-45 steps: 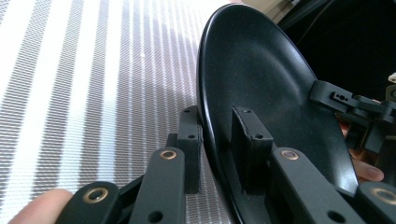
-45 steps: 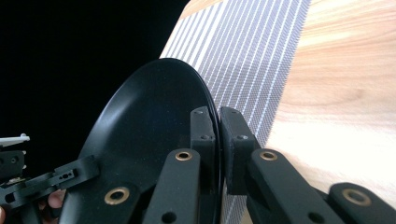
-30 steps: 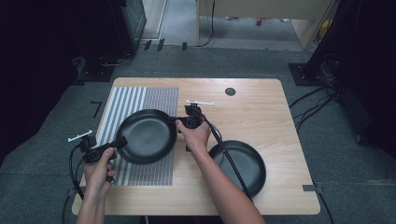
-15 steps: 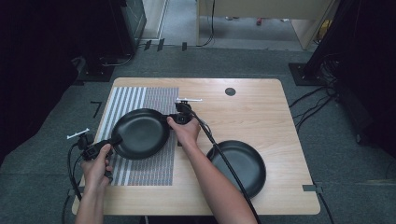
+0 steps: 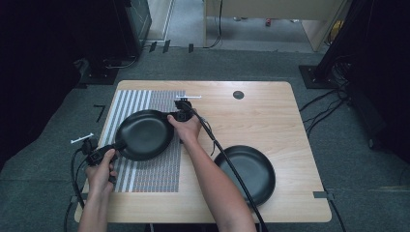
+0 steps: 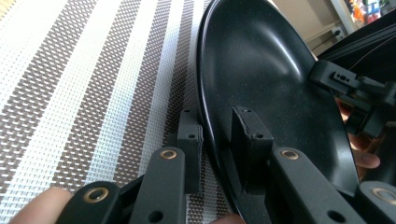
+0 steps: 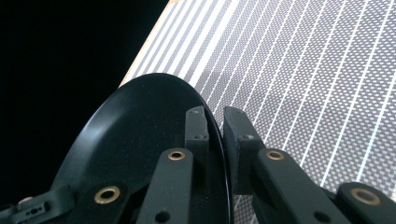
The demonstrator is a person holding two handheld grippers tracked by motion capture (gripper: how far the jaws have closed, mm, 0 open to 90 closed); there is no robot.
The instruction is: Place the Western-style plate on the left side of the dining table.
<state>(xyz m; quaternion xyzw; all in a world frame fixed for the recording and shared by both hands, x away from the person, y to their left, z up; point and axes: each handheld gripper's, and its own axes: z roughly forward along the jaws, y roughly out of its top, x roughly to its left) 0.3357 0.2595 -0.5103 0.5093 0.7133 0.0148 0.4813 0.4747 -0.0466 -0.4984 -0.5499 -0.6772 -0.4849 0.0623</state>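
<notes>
your left hand [image 5: 100,170] sits low at the near left, forearm coming straight up from the bottom edge, and your left gripper [image 5: 112,147] points away and to the right with its jaws clamped on the rim of the black pan [image 5: 145,134], one pad inside the rim and one outside. your right arm stretches diagonally forward, wrist bent leftward, right hand [image 5: 185,128] wrapped round the right gripper [image 5: 172,117]. its jaws straddle the pan's opposite rim and have just been opening a little, a thin gap showing beside the edge.
</notes>
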